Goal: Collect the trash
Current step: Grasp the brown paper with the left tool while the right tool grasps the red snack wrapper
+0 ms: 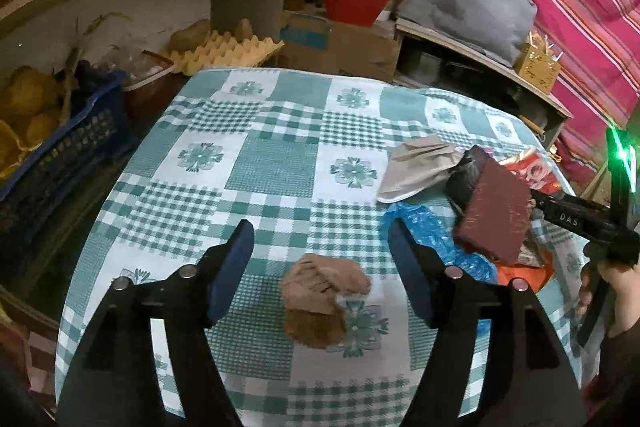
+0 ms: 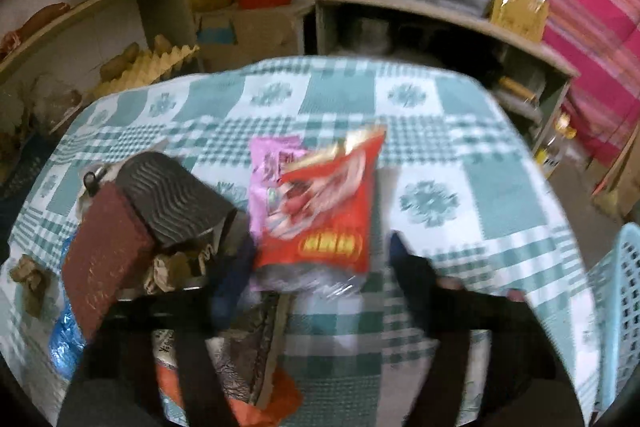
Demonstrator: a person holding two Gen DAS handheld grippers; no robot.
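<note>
Trash sits in one loose heap on the right part of the checked tablecloth; the heap is the landmark for the rest.

- Heap: maroon card on top, tilted; blue plastic bag and orange wrapper under it; beige folded paper on its far side; a dark ribbed piece leaning on the card. Judgement: items were gathered together so they can go out in few trips.
- Red snack bag, pink wrapper partly behind it, just right of the heap, lying flat on the cloth.
- Crumpled brown paper lies alone, left of the heap, near but apart.
- Left gripper: jaws apart, straddling the brown paper, pads not touching it. Nothing held. Judgement: lined up to pick this stray piece.
- Right gripper: view blurred. Jaws about half apart, one each side of the red bag's lower edge. Contact not visible; bag looks to rest on the cloth. Judgement: closing in on it, grip not made.
- Light blue perforated basket beyond the table edge, right of the heap, well apart. Judgement: likely the bin.
- A hand holds the right gripper's handle.
</note>
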